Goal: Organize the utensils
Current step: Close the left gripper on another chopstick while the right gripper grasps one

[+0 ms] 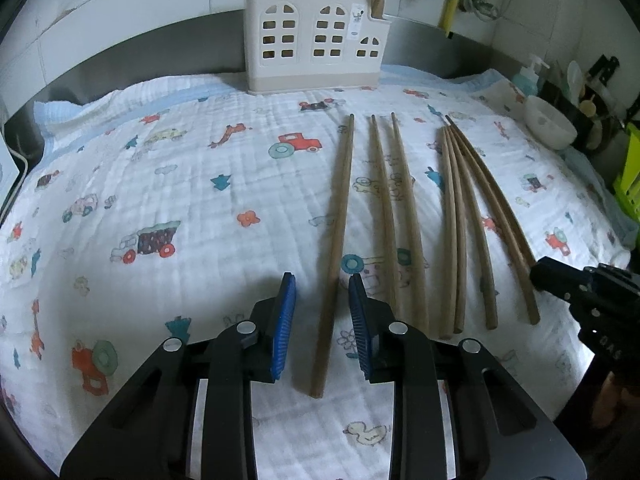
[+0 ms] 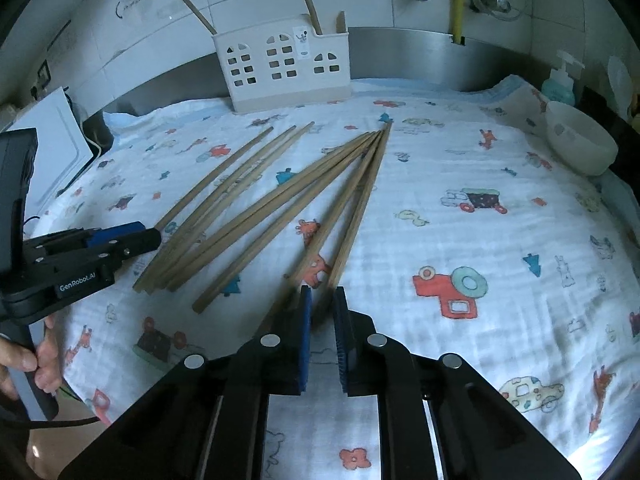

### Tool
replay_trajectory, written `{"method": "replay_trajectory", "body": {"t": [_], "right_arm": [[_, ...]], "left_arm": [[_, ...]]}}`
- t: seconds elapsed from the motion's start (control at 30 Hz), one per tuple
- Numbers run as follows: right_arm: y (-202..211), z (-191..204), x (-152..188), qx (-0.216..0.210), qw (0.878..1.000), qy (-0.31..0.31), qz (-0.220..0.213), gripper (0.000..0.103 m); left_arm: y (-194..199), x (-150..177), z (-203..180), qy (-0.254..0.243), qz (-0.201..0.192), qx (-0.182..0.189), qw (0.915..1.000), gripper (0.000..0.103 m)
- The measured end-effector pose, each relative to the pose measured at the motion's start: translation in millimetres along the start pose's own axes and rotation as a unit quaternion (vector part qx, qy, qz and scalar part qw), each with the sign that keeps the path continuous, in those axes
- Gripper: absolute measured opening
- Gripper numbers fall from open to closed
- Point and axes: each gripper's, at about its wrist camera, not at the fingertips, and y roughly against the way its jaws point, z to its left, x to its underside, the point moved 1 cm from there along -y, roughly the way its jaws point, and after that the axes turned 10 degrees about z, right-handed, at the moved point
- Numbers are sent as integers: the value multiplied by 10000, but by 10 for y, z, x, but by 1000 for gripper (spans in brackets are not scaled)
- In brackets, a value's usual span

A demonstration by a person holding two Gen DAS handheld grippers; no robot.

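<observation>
Several wooden chopsticks lie side by side on a printed cloth (image 1: 160, 184). My left gripper (image 1: 322, 290) is open, its blue pads on either side of the leftmost chopstick (image 1: 338, 232), low over the cloth. My right gripper (image 2: 322, 300) is open, with the near end of the rightmost chopstick (image 2: 360, 208) between its pads. The right gripper also shows in the left wrist view (image 1: 560, 280), and the left gripper in the right wrist view (image 2: 152, 238). A white utensil holder (image 1: 316, 40) stands at the back with two or three sticks in it; it also shows in the right wrist view (image 2: 284, 68).
A white bowl (image 2: 580, 140) and a soap pump bottle (image 2: 560, 84) stand at the right edge. A white board (image 2: 56, 140) lies at the left. A steel backsplash (image 2: 420, 56) and a tiled wall with pipes run behind the holder.
</observation>
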Motion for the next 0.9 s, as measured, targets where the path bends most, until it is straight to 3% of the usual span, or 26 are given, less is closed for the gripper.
{"method": "replay_trajectory", "body": {"t": [0.07,0.4,0.5,0.67,0.9], "right_arm": [[12,-18,9,136,9999,-17,-21,10],[-9,-53,-1,197,9998,-41,-55,9],[-4,-65,7,217,9997,-48,-59,9],[88,-106,-4,308,9994,-79,-159,8],[564,-206,-174,513,9959,38,-742,7]], "left_arm": [[-5,0,13,11,-23,-76,10000,23],[-17,-8,-28,120,-121,-192,9997,22],[-23,-28,-20,50,-97,-309,9995,13],[-18,-60,57,216,-66,-75,9997,10],[124,-92,125,347,-310,367,9982,4]]}}
